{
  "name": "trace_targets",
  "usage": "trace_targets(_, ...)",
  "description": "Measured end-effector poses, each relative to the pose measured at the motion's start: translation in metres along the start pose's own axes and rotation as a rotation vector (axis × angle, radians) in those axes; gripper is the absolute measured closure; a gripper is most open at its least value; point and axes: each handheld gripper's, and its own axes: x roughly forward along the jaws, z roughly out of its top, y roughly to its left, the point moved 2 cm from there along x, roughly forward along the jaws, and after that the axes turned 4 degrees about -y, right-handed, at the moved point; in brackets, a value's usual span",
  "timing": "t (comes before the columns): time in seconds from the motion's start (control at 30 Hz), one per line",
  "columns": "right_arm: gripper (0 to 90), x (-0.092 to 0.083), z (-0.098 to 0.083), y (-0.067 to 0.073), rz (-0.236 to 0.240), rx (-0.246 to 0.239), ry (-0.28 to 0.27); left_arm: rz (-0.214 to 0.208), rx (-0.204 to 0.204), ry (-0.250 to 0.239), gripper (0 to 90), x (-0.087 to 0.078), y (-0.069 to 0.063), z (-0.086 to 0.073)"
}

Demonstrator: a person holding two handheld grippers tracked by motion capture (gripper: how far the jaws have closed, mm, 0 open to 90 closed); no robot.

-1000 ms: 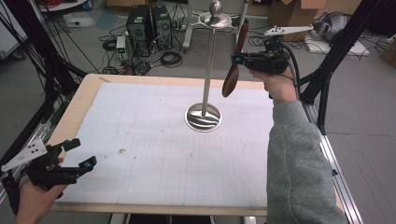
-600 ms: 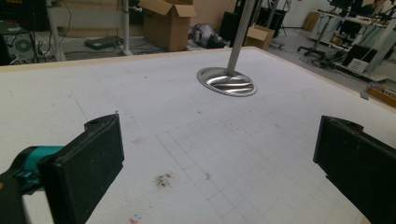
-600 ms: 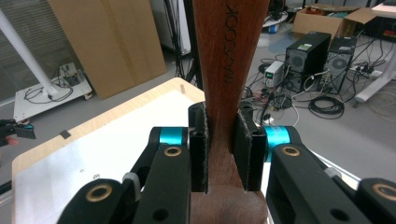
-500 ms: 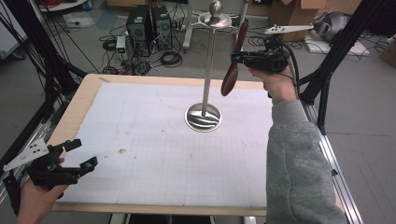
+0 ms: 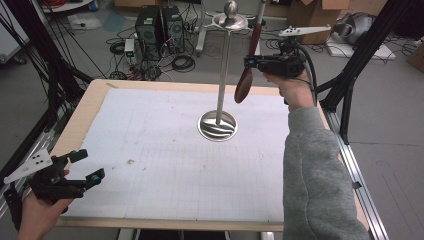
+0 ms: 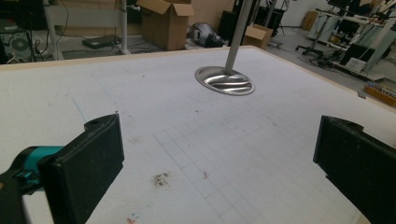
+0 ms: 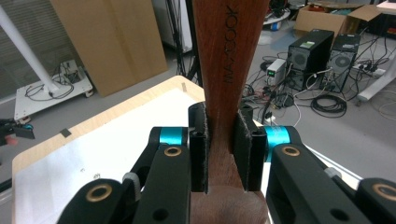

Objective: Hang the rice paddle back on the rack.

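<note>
A steel stand with a round base [image 5: 217, 126] and a tall pole [image 5: 223, 75] rises from the middle of the white gridded mat [image 5: 165, 165]; the base [image 6: 225, 80] also lies ahead in the left gripper view. My right gripper [image 5: 252, 61] is raised beside the pole's upper part, shut on a dark wooden spoon [image 5: 246, 82] that hangs bowl down and slightly tilted. In the right gripper view the spoon's handle [image 7: 229, 56] is clamped between both pads of the gripper [image 7: 223, 149]. My left gripper [image 5: 89, 165] stands open and empty low over the mat's near left corner, its jaws wide apart [image 6: 219, 154].
Black frame struts [image 5: 350, 75] flank the table on the right and left. Computer towers [image 5: 160, 27] and cables lie on the floor beyond the far edge. Small dark stains [image 6: 161, 179] mark the mat near the left gripper.
The right gripper has edged slightly up and toward the stand's top with the spoon in it. The left gripper has barely moved.
</note>
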Motion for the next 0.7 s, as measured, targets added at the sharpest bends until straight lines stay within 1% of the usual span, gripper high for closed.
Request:
trace_targets(0.1, 77.6, 0.001, 0.001, 0.001, -0.003, -0.005, -0.003, -0.001, 0.002, -0.001, 2.2, 0.001, -0.001, 0.000)
trace_targets(0.27, 77.6, 0.003, 0.001, 0.000, -0.007, 0.004, -0.007, -0.003, 0.002, -0.004, 2.2, 0.000, -0.001, 0.000)
trace_targets(0.47, 77.6, 0.006, 0.003, 0.000, -0.003, 0.006, -0.005, 0.001, -0.005, -0.004, 2.2, -0.001, 0.001, -0.001)
trace_targets(0.7, 77.5, 0.011, 0.003, 0.001, 0.000, 0.004, -0.002, -0.001, -0.004, 0.000, 2.2, -0.001, 0.002, -0.002)
